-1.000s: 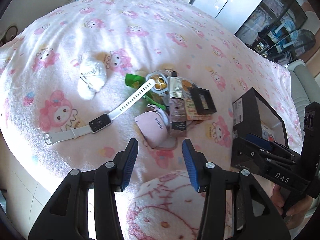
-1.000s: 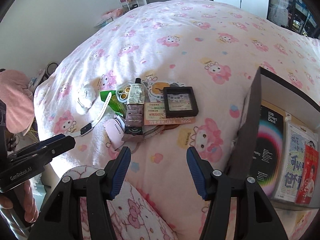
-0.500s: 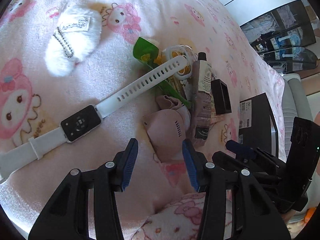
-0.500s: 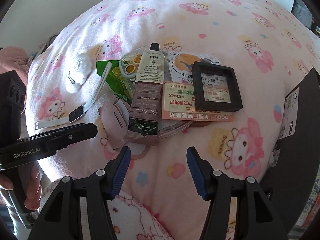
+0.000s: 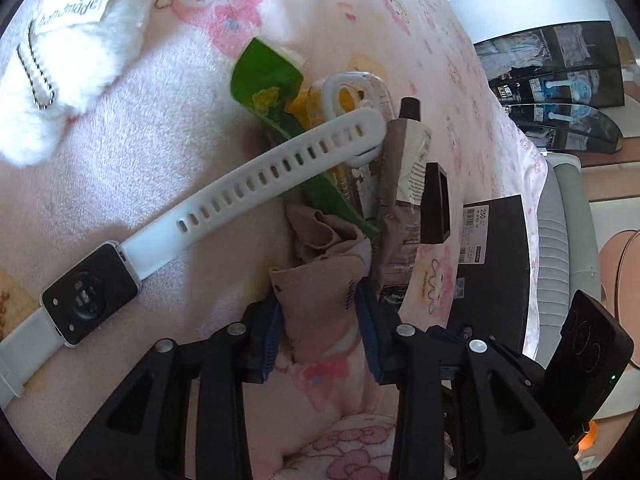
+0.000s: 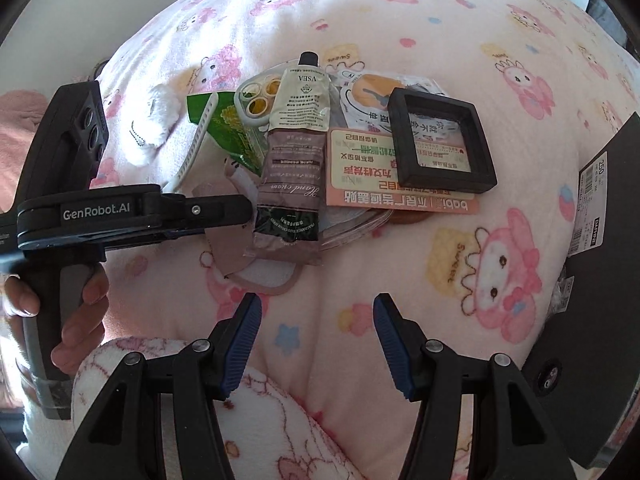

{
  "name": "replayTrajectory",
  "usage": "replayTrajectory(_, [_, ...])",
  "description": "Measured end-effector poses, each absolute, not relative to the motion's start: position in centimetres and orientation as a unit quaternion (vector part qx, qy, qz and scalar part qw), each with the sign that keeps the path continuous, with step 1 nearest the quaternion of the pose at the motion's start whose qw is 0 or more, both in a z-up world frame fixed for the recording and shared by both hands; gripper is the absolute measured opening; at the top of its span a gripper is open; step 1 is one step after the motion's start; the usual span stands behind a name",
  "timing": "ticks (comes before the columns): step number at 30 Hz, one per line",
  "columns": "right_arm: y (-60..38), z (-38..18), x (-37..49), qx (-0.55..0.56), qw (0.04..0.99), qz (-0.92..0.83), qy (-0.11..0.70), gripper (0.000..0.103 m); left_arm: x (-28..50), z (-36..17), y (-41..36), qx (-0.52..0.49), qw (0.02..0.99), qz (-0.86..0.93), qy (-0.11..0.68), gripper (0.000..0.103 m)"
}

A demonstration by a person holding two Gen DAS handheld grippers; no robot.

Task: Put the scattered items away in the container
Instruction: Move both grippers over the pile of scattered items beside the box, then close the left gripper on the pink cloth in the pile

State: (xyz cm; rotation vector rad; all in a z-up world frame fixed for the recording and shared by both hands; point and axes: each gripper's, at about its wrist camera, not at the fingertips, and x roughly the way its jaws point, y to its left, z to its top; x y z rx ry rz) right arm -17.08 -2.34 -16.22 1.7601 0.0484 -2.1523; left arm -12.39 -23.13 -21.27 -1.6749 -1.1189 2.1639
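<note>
Surface: we work over a soft pink fleece blanket (image 6: 400,32) printed with cartoon bunnies, puckered where things weigh on it.

Landmark: the hand-cream tube (image 6: 294,152), crimped, matte mauve and cream with a black cap, lies in the middle of the pile.

Step in hand: we judge this the first pick — our left gripper (image 5: 320,330) has its blue ribbed pads on either side of the dusty-pink pouch (image 5: 320,292), touching its flanks. Whether it is squeezed firm we cannot tell.

Pouch: limp, crumpled fabric, tucked against the tube's left edge and partly under it.

Right gripper (image 6: 318,338): jaws spread wide, holding nothing, hovering in front of the tube's crimped end.

Container: the black box (image 6: 592,264), rigid with a price label, stands well to the right of the tube.

Neighbours: beyond the tube's left side, a white perforated rubber watch (image 5: 90,298) and a fluffy white charm (image 5: 68,60); just right of the tube, a glossy card (image 6: 384,184) under a square black frame (image 6: 440,142).

Next move: close, lift clear — the pouch may drag the tube along.
</note>
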Motion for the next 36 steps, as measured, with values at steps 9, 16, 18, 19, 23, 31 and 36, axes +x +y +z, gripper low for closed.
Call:
replayTrajectory(9, [0.0, -13.2, -15.4, 0.599, 0.161, -0.785, -0.006, 0.055, -11.4, -14.6, -19.1, -0.527, 0.118, 0.779, -0.319, 0.007])
replayTrajectory(16, [0.8, -10.7, -13.9, 0.571, 0.180, -0.801, -0.021, 0.055, -10.7, -12.3, -16.1, -0.517, 0.145, 0.786, -0.307, 0.006])
replayTrajectory(18, [0.7, -10.7, -13.8, 0.573, 0.171, -0.802, -0.015, 0.055, -10.3, -11.9, -15.4, -0.515, 0.150, 0.787, -0.304, 0.006])
replayTrajectory(19, [0.5, -10.7, -13.8, 0.572, 0.166, -0.803, -0.010, 0.055, -10.1, -11.6, -15.1, -0.513, 0.158, 0.787, -0.305, 0.005])
replayTrajectory(23, [0.7, -10.0, -12.7, 0.564, 0.168, -0.809, 0.003, 0.055, -9.4, -10.7, -14.3, -0.496, 0.206, 0.778, -0.327, 0.001])
replayTrajectory(31, [0.5, -12.2, -14.0, 0.585, 0.164, -0.795, 0.009, 0.055, -9.6, -11.7, -16.0, -0.507, 0.120, 0.796, -0.308, 0.002])
replayTrajectory(36, [-0.7, -14.0, -14.4, 0.603, 0.181, -0.776, 0.032, 0.055, -9.0, -13.2, -19.5, -0.527, 0.056, 0.787, -0.318, 0.022])
